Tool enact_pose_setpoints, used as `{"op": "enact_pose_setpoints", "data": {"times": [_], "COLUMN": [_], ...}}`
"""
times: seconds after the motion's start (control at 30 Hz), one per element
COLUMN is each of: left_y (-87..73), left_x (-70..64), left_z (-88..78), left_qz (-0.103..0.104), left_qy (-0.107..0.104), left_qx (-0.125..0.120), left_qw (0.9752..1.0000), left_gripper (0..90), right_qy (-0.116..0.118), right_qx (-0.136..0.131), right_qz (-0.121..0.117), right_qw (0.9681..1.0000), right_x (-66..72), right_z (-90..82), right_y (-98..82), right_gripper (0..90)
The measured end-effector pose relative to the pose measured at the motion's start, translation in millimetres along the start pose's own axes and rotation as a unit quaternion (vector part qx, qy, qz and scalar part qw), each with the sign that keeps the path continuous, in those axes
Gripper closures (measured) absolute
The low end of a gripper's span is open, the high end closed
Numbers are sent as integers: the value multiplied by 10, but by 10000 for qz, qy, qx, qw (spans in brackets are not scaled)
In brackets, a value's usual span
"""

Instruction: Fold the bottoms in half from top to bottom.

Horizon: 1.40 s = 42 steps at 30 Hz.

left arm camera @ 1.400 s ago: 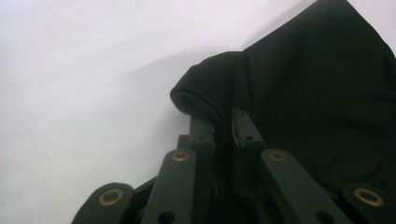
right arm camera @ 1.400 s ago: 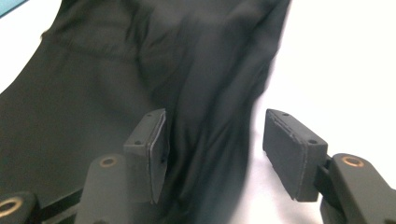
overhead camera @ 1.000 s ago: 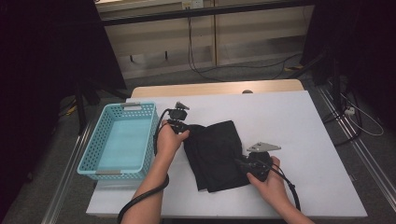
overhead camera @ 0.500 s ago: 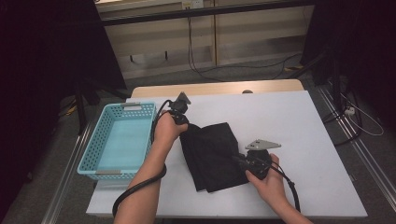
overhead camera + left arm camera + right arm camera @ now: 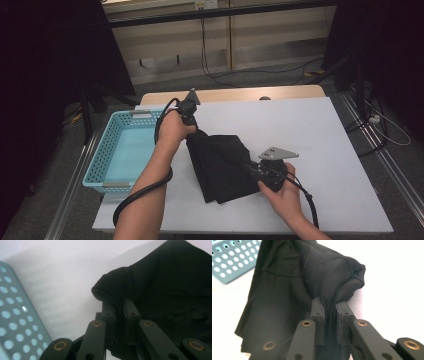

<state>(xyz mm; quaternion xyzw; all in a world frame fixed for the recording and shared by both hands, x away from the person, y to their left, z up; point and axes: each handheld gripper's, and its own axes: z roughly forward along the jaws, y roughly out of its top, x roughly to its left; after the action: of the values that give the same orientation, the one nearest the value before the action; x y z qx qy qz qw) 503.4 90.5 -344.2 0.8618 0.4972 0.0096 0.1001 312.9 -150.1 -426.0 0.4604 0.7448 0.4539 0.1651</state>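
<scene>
I am pinching the black cloth (image 5: 222,165) with both tools: my left gripper (image 5: 194,131) is clamping its far left corner, just right of the blue basket (image 5: 102,165), and my right gripper (image 5: 250,167) is clamping its near right edge, the cloth sagging onto the white table (image 5: 320,135) between them.

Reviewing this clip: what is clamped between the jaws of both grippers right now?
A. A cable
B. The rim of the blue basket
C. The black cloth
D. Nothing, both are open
C: in both gripper views a fold of the black cloth is pinched between the closed jaws of the left gripper and right gripper, apart from the blue basket.
</scene>
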Motion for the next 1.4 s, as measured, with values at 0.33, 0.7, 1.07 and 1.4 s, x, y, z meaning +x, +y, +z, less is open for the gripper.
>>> {"op": "enact_pose_setpoints", "data": {"times": [0.33, 0.7, 1.07, 1.4], "left_y": [32, 61, 44, -5], "left_x": [-3, -7, 43, 77], "left_z": [-226, -499, -731, -839], "left_qz": [-9, 3, -42, -89], "left_qy": [79, 215, 329, 439], "left_qx": [34, 144, 186, 271], "left_qw": [10000, 9997, 9993, 9986], "left_gripper": [822, 822, 823, 823], "right_qy": [57, 119, 206, 323], "right_qx": [-174, -337, -487, -569], "right_qz": [-15, -129, -278, -291], "right_qw": [9998, 9993, 9982, 9974], "right_x": [63, 166, 297, 399], "right_z": [-48, -69, -76, -44], "right_y": [96, 171, 261, 310], "right_gripper": [793, 793, 793, 792]}}
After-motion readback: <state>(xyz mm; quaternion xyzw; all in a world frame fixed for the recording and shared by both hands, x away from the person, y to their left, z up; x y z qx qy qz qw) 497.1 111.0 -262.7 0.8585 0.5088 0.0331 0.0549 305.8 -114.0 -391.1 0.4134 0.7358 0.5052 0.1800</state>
